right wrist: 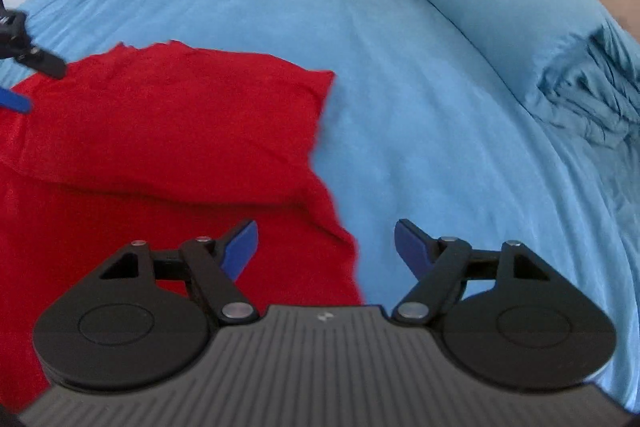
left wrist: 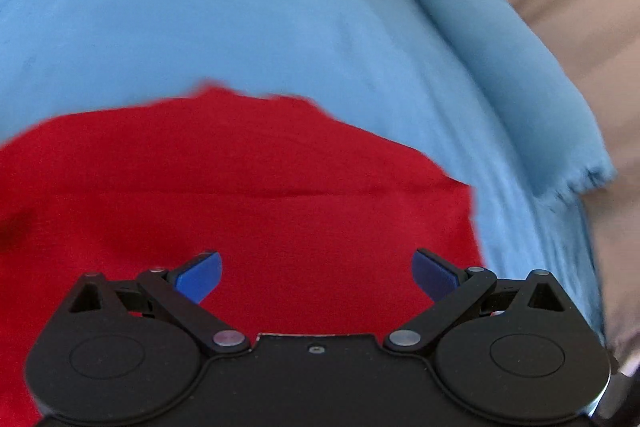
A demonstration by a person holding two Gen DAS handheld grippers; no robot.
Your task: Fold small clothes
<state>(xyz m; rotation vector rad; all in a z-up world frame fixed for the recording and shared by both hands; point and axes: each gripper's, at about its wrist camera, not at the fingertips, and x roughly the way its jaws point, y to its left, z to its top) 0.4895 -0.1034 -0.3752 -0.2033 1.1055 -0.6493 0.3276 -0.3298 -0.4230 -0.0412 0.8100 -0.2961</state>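
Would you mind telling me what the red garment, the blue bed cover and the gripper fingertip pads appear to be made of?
The red garment looks like soft matte knit, probably cotton jersey: it drapes and holds a soft fold. The blue bed cover seems a smoother woven sheet with slight sheen and fine wrinkles. The pads on the right gripper look like rigid blue plastic or rubber; which one is unclear.

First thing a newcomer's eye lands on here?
The red garment, bright against the blue bedsheet, lies partly folded at the left of the right wrist view. Both grippers are open and empty: the right gripper over the garment's right edge, the left gripper over its middle. A blue bolster lies far right.
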